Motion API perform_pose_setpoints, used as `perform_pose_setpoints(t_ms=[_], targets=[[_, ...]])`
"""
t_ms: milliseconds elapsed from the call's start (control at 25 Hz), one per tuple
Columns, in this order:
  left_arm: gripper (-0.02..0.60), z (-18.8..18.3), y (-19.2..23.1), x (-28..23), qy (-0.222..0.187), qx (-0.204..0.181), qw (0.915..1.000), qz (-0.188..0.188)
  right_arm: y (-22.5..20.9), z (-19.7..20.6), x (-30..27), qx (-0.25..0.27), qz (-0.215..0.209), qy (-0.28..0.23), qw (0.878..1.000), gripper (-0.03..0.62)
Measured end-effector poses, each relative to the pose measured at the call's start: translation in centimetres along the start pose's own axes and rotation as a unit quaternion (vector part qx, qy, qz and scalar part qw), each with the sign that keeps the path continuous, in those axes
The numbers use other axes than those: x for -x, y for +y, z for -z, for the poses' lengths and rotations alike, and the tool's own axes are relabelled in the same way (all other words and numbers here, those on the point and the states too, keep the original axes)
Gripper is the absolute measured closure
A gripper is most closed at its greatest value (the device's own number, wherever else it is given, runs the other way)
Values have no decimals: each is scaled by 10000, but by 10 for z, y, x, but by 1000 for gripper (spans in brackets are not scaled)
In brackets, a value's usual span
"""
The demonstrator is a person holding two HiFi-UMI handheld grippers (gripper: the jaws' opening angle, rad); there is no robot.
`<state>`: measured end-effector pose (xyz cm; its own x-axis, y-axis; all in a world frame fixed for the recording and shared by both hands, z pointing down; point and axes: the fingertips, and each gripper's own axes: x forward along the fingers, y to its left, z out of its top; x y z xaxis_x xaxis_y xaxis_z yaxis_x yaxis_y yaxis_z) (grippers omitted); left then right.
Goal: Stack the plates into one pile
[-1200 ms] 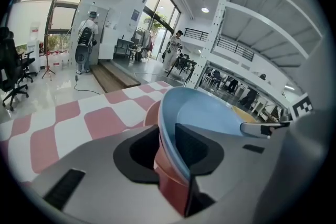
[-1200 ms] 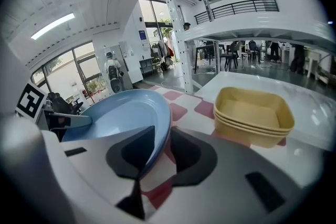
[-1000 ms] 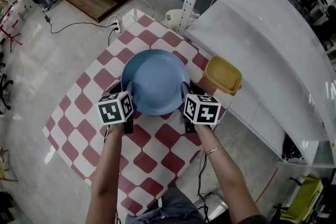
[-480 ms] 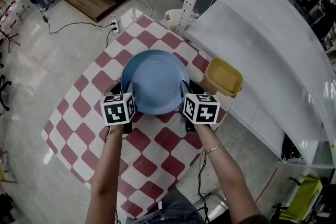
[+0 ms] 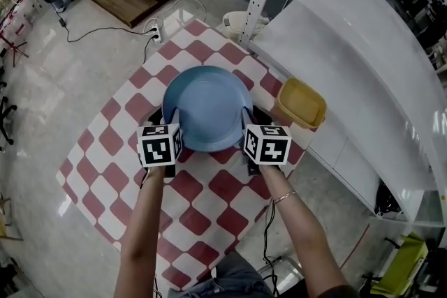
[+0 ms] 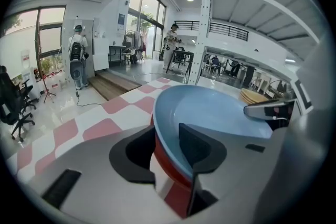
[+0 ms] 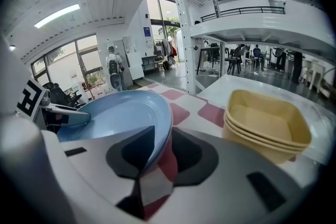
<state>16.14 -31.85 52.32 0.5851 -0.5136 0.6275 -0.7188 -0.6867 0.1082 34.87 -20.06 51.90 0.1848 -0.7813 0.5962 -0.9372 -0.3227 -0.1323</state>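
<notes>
Plate [image 5: 206, 108], blue and round, lies on the red-and-white checked cloth [image 5: 209, 185] near the table's middle; it sits between the two grippers, one at each side of its near half.

The left gripper [image 5: 170, 121] reaches the plate's left edge; in the left gripper view its jaws stand apart around the rim [image 6: 167, 134], the inner pad lying over the plate's blue inside [image 6: 220, 113], the outer pad clear of the rim with a gap showing; these jaws have just been opening, with the rim between them. A red band runs under the rim there; whether it is a second plate or a square of the cloth cannot be told.

The right gripper [image 5: 246, 118] reaches the plate's right edge; in the right gripper view its jaws [image 7: 164, 136] are also apart, the rim [image 7: 115, 113] running down against the inner pad, the outer pad standing off with checked cloth visible in the gap.

A stack of yellow trays [image 5: 302, 101] rests beyond the right gripper, near the plate but apart from it [image 7: 265, 123].
</notes>
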Motion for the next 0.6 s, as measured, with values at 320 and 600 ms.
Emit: perform_pose_setpoints(t_ms=[320,600], targets=[[414,0,-1,1,0,-47,10000,-34,-4,-7,4,127,153,-173,9997,491],[400,3,8,4,48,-2,10000,-71,-5,-11,6,137,177,-242,9995,494]])
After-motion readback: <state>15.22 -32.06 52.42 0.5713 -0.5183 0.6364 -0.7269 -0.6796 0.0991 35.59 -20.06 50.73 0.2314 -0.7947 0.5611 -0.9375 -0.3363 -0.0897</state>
